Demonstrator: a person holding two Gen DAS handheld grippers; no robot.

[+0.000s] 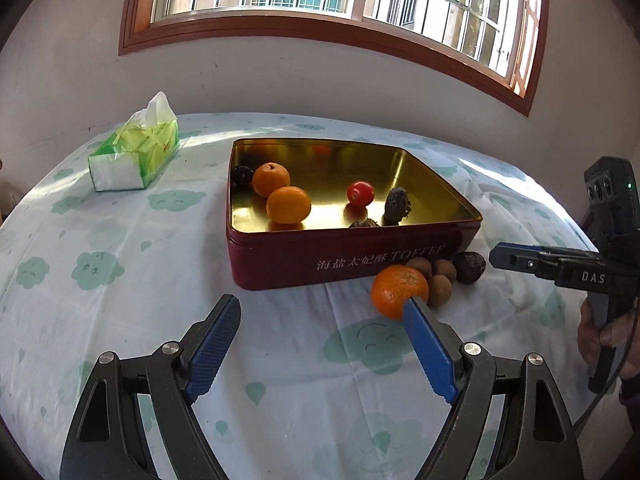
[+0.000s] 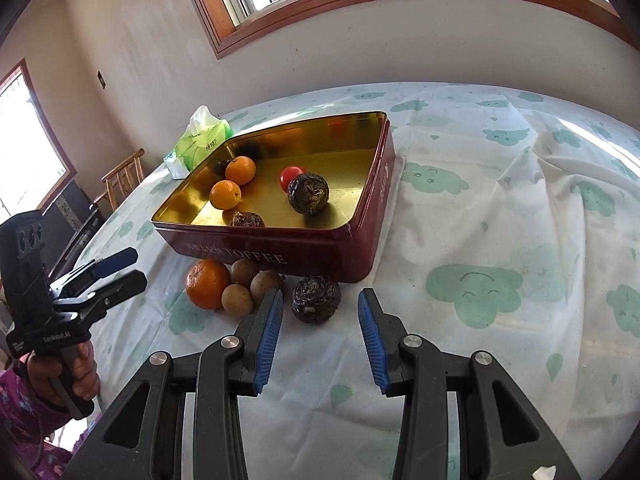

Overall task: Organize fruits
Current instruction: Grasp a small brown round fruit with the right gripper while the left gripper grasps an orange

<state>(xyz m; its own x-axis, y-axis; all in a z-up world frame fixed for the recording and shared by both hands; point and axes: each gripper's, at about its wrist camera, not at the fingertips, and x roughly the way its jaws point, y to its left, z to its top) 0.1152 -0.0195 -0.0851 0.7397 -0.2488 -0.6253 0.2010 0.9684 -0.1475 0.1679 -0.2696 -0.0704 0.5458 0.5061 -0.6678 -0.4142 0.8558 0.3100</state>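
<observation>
- While you're parked over the table (image 1: 120, 240), its cloth is white with mint-green smiley clouds, and it runs up to the wall under a wood-framed window (image 1: 320, 28).
- Next biggest is the dark red tin (image 1: 344, 256), lid off, gold inside. The front wall reads "TOFFEE" after some Chinese characters; from your right wrist view only "TOFFEE" is legible.
- Your left gripper (image 1: 322, 308) is released, jaws spread wide and hanging low over the cloth just in front of the tin. Its right fingertip overlaps the loose orange. From the other camera you can make out your hand (image 2: 76, 372) wrapped round the handle, with small white lettering on the body that I can't read for sure.
- Your right gripper (image 2: 320, 300) is also slack, jaws apart, aimed at the dark wrinkled fruit (image 2: 316, 298), which sits just beyond the tips, not touching them. Its side says "DAS" in the left view.
- Green tissue pack (image 1: 134, 156) sits far left of the tin, well apart; the print's too small to read.
- Inside the tin: two oranges (image 1: 288, 205) touching each other at the left, a small dark fruit behind them, a red tomato (image 1: 360, 193), and two more dark wrinkled ones.
- Outside, along the front wall: the loose orange (image 1: 396, 290), then three small brown round fruits (image 2: 256, 284) bunched up.
</observation>
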